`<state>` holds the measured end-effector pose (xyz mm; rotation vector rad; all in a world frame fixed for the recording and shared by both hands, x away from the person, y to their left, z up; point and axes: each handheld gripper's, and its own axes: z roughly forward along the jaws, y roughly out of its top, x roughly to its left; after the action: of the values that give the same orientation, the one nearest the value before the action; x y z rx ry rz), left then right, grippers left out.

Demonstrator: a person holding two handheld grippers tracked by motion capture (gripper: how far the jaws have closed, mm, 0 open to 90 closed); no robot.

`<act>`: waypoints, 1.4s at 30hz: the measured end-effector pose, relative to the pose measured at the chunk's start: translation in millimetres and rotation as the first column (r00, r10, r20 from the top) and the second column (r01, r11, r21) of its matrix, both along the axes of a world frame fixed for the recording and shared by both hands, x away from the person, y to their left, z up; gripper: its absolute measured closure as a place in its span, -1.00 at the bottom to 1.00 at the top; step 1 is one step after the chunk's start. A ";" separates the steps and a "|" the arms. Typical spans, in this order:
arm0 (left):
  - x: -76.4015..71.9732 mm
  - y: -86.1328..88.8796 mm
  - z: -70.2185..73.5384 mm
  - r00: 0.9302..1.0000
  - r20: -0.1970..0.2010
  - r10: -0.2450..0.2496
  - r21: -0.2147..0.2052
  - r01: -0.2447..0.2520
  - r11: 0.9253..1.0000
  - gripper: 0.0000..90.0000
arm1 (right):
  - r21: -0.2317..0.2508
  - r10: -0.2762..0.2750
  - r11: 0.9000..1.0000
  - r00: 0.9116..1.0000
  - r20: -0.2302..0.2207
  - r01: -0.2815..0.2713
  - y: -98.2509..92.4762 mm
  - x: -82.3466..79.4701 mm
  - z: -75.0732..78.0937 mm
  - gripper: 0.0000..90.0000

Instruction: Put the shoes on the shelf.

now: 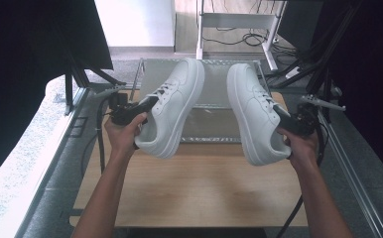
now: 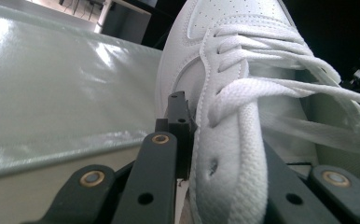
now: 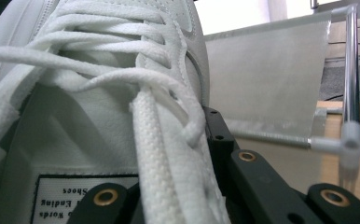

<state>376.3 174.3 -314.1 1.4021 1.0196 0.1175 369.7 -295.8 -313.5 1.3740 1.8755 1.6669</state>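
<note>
Grippers | left (image 1: 147,105) clamps left sneaker (image 1: 174,106) | right (image 1: 283,115) clamps right sneaker (image 1: 254,111)

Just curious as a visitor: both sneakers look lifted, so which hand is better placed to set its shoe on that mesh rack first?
Probably the left: its sneaker already hangs over the mesh rack, while the right sneaker sits nearer the rack's edge.

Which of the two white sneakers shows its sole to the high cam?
The right-hand sneaker, held by the right gripper: it is rolled so its flat sole faces the camera. The left-hand sneaker, in the left gripper, shows its laces and side instead.
</note>
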 end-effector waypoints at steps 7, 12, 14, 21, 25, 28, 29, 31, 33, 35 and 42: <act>21.7 -7.7 7.7 1.000 -0.009 0.013 -0.007 -0.013 1.000 0.86 | 0.008 -0.014 1.000 1.000 -0.005 0.014 8.6 20.4 14.1 0.96; 32.8 -13.0 12.7 1.000 -0.013 0.016 0.007 -0.016 1.000 0.86 | 0.032 -0.035 0.999 0.999 -0.022 0.035 14.2 34.0 20.6 0.96; 37.5 -15.7 15.2 1.000 -0.016 0.019 0.005 -0.019 1.000 0.86 | 0.024 -0.046 0.999 0.999 -0.024 0.046 17.5 39.7 23.2 0.96; 49.6 -23.1 17.0 0.999 -0.026 0.044 -0.015 -0.045 0.999 0.86 | 0.038 -0.068 0.997 0.997 -0.041 0.070 29.3 54.6 30.2 0.96; 53.6 -25.1 17.1 0.998 -0.034 0.049 -0.006 -0.049 0.999 0.86 | 0.019 -0.080 0.997 0.996 -0.041 0.081 33.8 61.0 32.8 0.96; 57.7 -27.8 18.4 0.998 -0.039 0.058 0.003 -0.058 0.998 0.86 | 0.012 -0.088 0.996 0.995 -0.050 0.089 36.9 69.2 35.4 0.96; 57.7 -27.8 18.4 0.998 -0.039 0.058 0.003 -0.058 0.998 0.86 | 0.018 -0.092 0.996 0.994 -0.053 0.093 37.7 71.4 35.6 0.96; 61.4 -28.7 18.7 0.997 -0.044 0.056 0.004 -0.056 0.998 0.86 | 0.024 -0.100 0.995 0.993 -0.062 0.102 38.9 75.3 36.4 0.96; 62.9 -29.4 19.0 0.997 -0.047 0.060 0.001 -0.060 0.998 0.86 | 0.010 -0.115 0.993 0.991 -0.065 0.116 41.1 78.2 37.6 0.96; 64.6 -30.0 19.8 0.997 -0.048 0.065 0.003 -0.065 0.998 0.86 | 0.004 -0.115 0.993 0.991 -0.066 0.116 41.8 79.4 37.9 0.96; 75.9 -31.6 18.5 0.994 -0.064 0.088 -0.006 -0.089 0.996 0.86 | 0.007 -0.128 0.992 0.988 -0.083 0.129 47.5 87.5 40.3 0.96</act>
<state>452.2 142.8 -295.6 1.3598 1.1346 0.1338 457.2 -248.3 -273.2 1.5555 1.7806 1.5848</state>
